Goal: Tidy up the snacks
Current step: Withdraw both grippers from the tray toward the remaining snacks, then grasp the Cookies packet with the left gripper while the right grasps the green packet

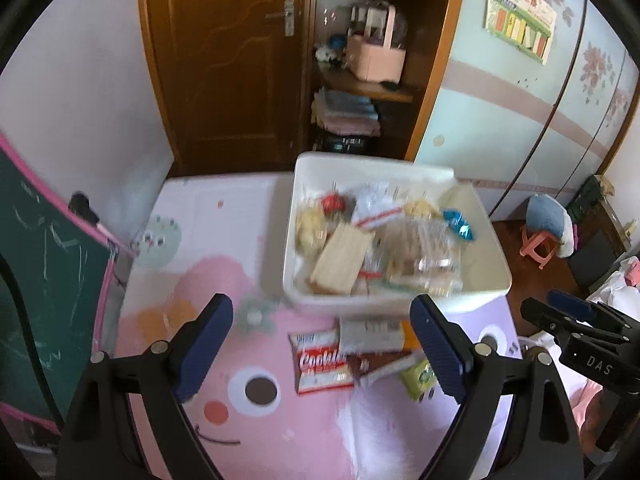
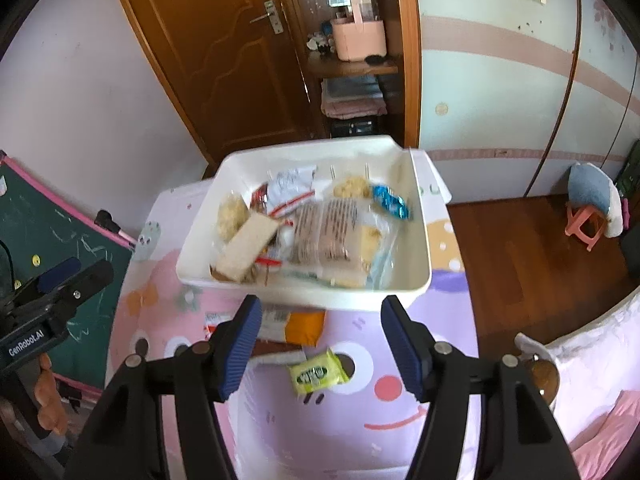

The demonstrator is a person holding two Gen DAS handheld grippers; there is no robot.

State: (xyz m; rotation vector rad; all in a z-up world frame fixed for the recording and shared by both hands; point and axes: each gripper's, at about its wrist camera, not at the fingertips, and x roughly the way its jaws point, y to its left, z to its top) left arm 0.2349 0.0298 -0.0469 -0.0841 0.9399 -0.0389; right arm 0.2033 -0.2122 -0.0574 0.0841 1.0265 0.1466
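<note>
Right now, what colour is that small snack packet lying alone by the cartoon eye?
Yellow-green, with darker green print, the small packet; the right wrist view shows it best.

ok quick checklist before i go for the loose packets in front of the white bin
1. Left gripper open, nothing between the fingers: ok.
2. Right gripper open and empty: ok.
3. Loose snacks in view: cookie packet and green packet lie on the mat: ok.
4. White bin has room: ok, bare floor on its right side.
5. Packets separate: not ok, several overlap beside the cookie packet.
6. Sharp view: not ok, blurred.
</note>
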